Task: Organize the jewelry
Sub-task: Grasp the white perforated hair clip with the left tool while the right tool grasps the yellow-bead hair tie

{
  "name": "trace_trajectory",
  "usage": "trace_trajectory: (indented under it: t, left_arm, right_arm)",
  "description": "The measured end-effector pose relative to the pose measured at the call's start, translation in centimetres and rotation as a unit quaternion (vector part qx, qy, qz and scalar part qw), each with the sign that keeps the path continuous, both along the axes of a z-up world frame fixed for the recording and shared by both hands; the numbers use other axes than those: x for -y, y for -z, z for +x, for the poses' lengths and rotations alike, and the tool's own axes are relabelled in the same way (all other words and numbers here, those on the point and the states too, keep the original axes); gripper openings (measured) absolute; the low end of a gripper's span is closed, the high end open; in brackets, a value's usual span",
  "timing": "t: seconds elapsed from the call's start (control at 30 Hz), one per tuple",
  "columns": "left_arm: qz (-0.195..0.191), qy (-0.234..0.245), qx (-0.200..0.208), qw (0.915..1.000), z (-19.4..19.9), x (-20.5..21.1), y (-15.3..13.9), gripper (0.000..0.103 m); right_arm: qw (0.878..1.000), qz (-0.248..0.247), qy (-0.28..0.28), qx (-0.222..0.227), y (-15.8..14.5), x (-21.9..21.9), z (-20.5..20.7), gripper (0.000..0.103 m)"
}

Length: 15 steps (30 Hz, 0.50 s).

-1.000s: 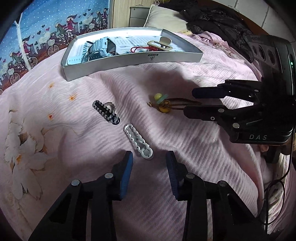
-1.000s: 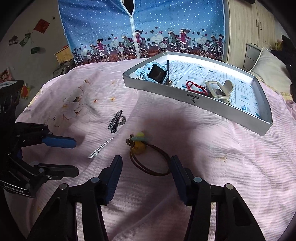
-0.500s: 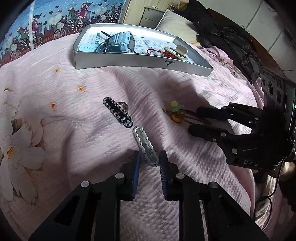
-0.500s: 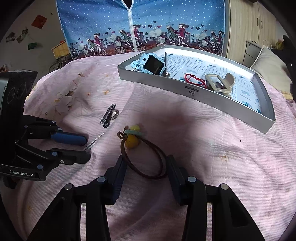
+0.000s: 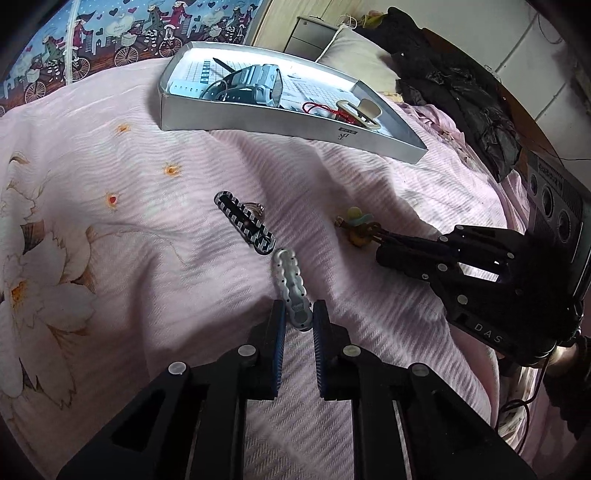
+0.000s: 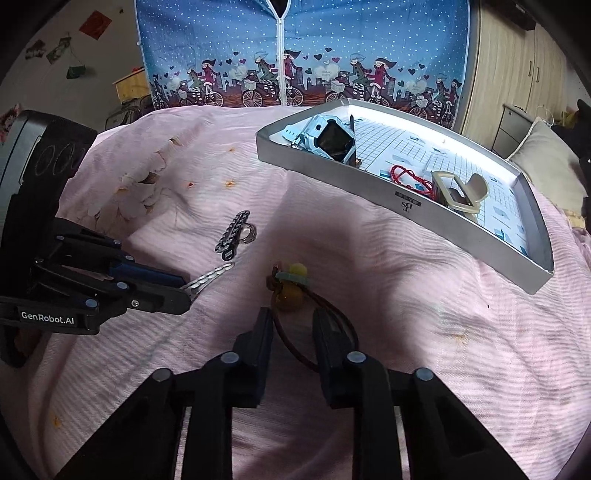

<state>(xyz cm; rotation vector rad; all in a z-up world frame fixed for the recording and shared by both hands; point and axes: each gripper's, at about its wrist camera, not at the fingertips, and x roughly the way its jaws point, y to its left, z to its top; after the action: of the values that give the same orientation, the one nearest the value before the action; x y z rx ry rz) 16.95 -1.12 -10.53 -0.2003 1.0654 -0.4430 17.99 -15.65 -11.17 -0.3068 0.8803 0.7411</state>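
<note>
The silver hair clip (image 5: 291, 288), thin, stiff and likely slippery, is pinched at its near end by the left tool (image 5: 298, 319), short of the tray (image 5: 295, 125); the soft hair tie (image 6: 314, 317) is squeezed by the right tool (image 6: 293, 325), both just closed.

1. A pink ribbed bedspread (image 6: 424, 295) covers the bed, printed with large pale flowers (image 5: 33, 295) and small orange blossoms (image 5: 171, 170).
2. Behind the bed hangs a blue dotted curtain (image 6: 295, 48) with a zip down its middle and a border of cartoon cyclists and hearts.
3. A cream pillow (image 6: 546, 162) lies at the far corner of the bed.
4. A heap of black clothing (image 5: 461, 85) rests beside the pillow.
5. A light wooden wardrobe (image 6: 517, 74) stands at the right, with a small grey drawer unit (image 6: 513, 125) in front of it.
6. Paper decorations (image 6: 96, 24) hang on the left wall.
</note>
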Motion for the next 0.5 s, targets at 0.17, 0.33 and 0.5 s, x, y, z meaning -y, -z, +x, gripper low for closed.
trace_trajectory:
  t: [0.17, 0.33, 0.5]
  left_arm:
    - [-0.013, -0.002, 0.011, 0.9999, -0.2, -0.3, -0.8, 0.01]
    - [-0.018, -0.001, 0.027, 0.9995, -0.5, 0.0, -1.9, 0.009]
    - [-0.03, -0.013, 0.048, 0.9983, -0.7, -0.1, -3.2, 0.01]
  right_arm:
    - [1.0, 0.0, -0.001, 0.007, -0.1, -0.1, -0.4, 0.006]
    - [1.0, 0.017, 0.003, 0.021, -1.0, 0.3, -1.0, 0.004]
    - [0.999, 0.028, 0.008, 0.032, -1.7, 0.7, -1.5, 0.003]
